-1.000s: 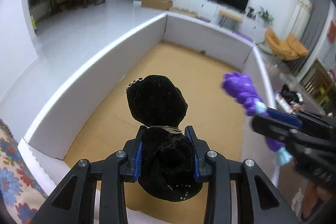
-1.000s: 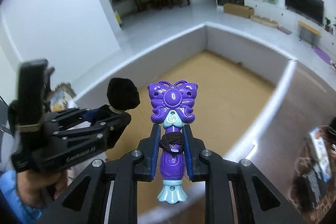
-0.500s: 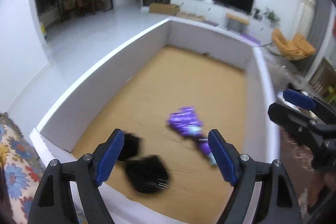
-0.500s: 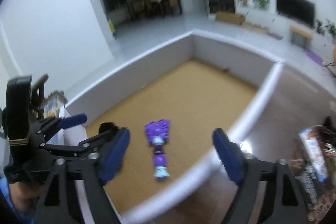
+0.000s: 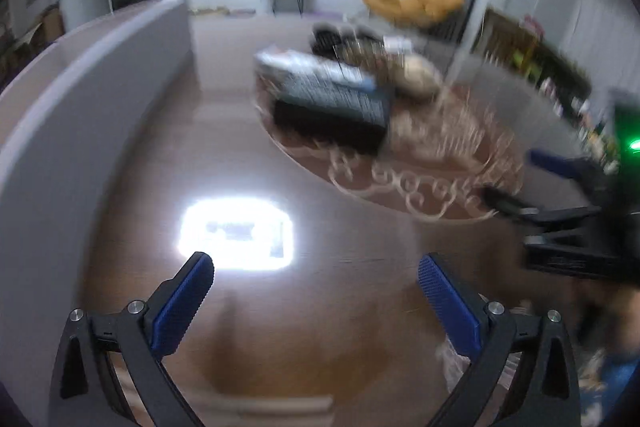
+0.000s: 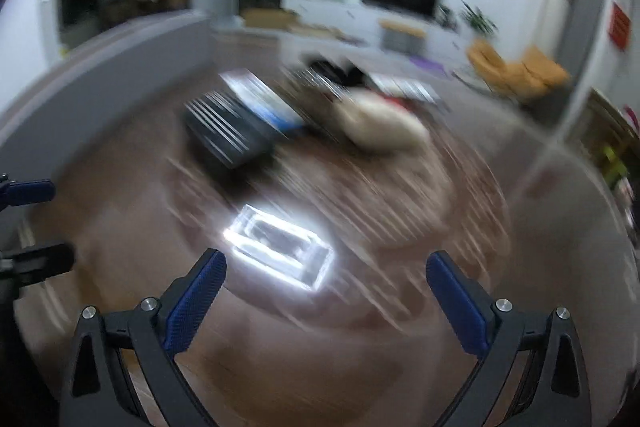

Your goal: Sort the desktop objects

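Both views are blurred by fast motion. My left gripper (image 5: pixel 315 261) hangs over bare brown tabletop, its jaws opening wide with nothing between the blue pads. My right gripper (image 6: pixel 327 255) is likewise opening and empty above the table. Each gripper shows at the other view's edge: the right gripper (image 5: pixel 532 183) and the left gripper (image 6: pixel 36 225). Ahead on a round patterned mat (image 5: pixel 420 187) lies a pile: a dark box (image 5: pixel 332 107), a blue-white box (image 5: pixel 312 67) and a beige soft thing (image 5: pixel 416 79). The black plush and the purple toy are out of view.
The white wall of the big sorting box (image 5: pixel 80 107) runs along the left. A bright lamp glare (image 5: pixel 236 235) sits on the table in front of the left fingers. Behind the table are a TV unit and yellow chairs (image 5: pixel 412 3).
Both grippers opened and let the black plush and the purple butterfly toy fall into the white box. Both then swung away to the right, over the table toward the pile.
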Available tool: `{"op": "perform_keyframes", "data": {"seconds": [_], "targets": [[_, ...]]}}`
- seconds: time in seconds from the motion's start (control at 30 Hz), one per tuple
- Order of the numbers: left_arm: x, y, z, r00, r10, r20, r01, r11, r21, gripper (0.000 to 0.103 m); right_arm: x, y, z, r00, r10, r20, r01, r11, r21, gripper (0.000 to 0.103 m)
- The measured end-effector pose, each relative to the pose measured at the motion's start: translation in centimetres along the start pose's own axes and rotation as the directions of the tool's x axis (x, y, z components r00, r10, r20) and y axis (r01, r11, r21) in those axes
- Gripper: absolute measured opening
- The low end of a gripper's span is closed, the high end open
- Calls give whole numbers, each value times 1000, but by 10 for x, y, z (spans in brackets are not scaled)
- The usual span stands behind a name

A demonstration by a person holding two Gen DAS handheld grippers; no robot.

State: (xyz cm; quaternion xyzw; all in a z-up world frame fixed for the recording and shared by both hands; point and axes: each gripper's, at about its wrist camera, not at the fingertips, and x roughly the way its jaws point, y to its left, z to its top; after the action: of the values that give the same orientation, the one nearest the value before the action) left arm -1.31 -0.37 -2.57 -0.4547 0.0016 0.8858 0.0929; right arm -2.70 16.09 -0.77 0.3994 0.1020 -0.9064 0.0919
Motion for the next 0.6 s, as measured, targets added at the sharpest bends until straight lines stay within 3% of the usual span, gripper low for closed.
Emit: {"op": "perform_keyframes", "data": {"seconds": [0.1, 0.23, 0.3, 0.4, 0.6], "targets": [[26, -21, 7, 999, 55, 1, -55, 998, 44, 103, 8, -34, -15, 999, -24, -36, 26, 998, 58, 100], [43, -24, 28, 994, 106, 10, -107, 992, 69, 103, 18, -46, -18, 997, 0, -78, 7, 996, 89, 101], [48, -17, 31, 998, 66, -17, -65, 997, 40, 103, 21, -43, -19, 996, 8, -89, 0, 996, 94, 103], [44, -16, 29, 997, 73, -19, -72, 996, 47, 103, 23, -47, -20, 994, 36, -103, -22, 991, 134, 103], [44, -14, 28, 997, 72, -18, -71, 997, 44, 103, 21, -45, -22, 994, 17, -105, -2, 989, 146, 103]]}}
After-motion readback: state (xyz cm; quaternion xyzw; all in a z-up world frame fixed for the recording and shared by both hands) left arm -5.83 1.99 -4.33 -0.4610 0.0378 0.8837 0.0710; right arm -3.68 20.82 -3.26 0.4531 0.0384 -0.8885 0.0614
